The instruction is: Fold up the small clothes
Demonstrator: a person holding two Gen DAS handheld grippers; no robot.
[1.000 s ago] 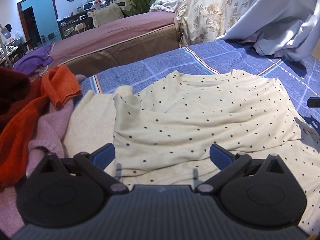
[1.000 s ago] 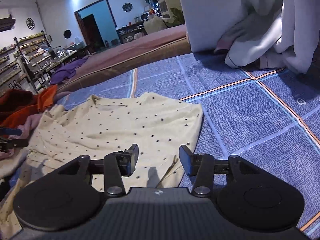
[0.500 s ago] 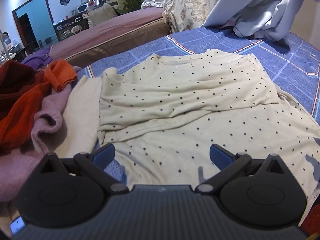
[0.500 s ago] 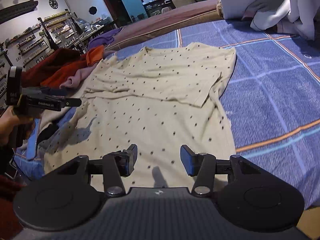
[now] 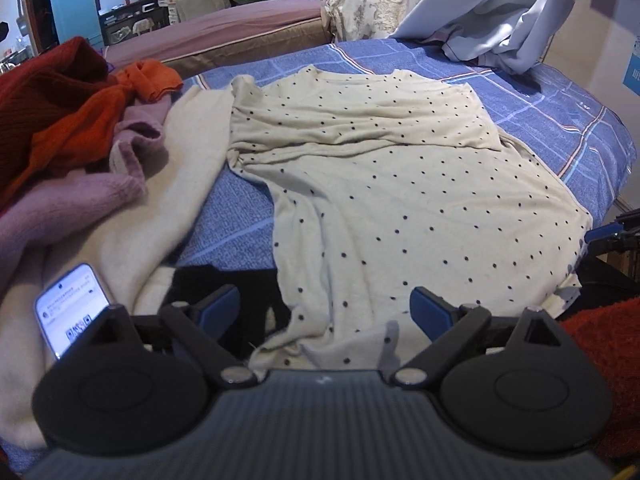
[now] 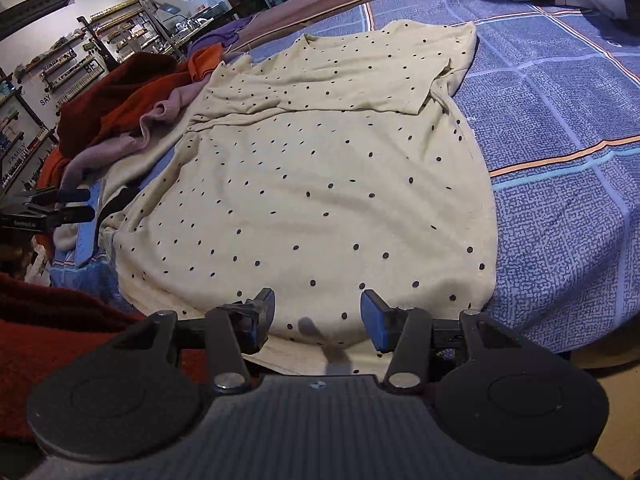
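Dotted cream shirt (image 5: 400,200): spread on the blue checked bed cover (image 6: 560,120), its top part folded over, hem nearest me. My left fingers (image 5: 325,307): blue pads spread but closing, hovering over the hem's left corner, pressing nothing. My right fingers (image 6: 318,314): released, parted above the hem's right portion, holding nothing. Lit phone (image 5: 70,312): beside my left fingers, on plain cream cloth (image 5: 132,220). Farther left: pink knit (image 5: 80,192), orange garment (image 5: 100,116), dark red one (image 5: 40,92), piled together. Farthest: pale bedding (image 5: 492,8).
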